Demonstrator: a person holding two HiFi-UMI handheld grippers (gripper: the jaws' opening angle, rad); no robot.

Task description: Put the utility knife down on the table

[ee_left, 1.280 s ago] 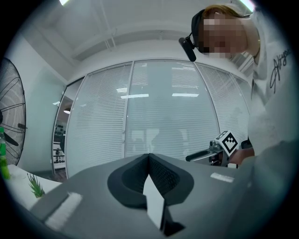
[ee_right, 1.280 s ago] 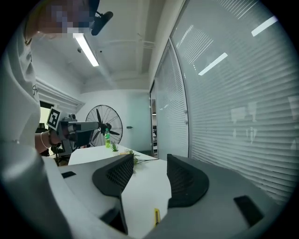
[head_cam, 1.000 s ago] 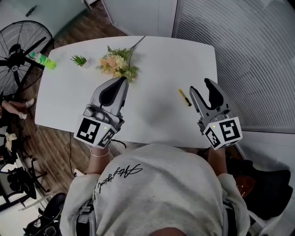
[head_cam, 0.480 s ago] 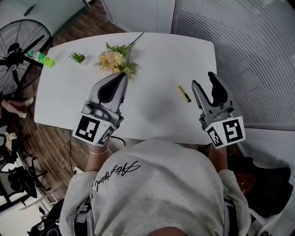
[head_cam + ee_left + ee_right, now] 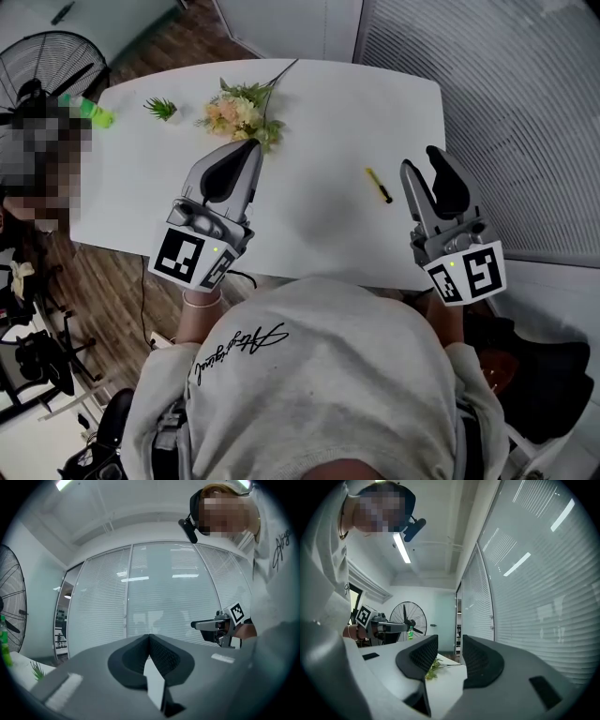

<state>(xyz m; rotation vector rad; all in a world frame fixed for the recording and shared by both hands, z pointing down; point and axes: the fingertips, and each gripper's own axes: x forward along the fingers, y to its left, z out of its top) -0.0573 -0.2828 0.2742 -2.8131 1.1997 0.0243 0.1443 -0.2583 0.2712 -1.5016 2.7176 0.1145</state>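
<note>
The yellow and black utility knife lies flat on the white table, right of the middle. My right gripper hovers just right of it, apart from it. Its jaws have just been closing but are still open, with nothing between them; in the right gripper view only the table and flowers show through the gap. My left gripper is shut and empty over the table's left half, near the flowers. Its tips meet in the left gripper view, where the knife is hidden.
A bunch of artificial flowers lies at the table's far side, with a small green sprig and a green bottle at the far left. A floor fan stands beyond the left corner. Window blinds run along the right.
My right gripper has lifted and drawn a little further from the knife, and its jaws stand narrower than before. The knife has stayed on the table. My left gripper has not moved.
</note>
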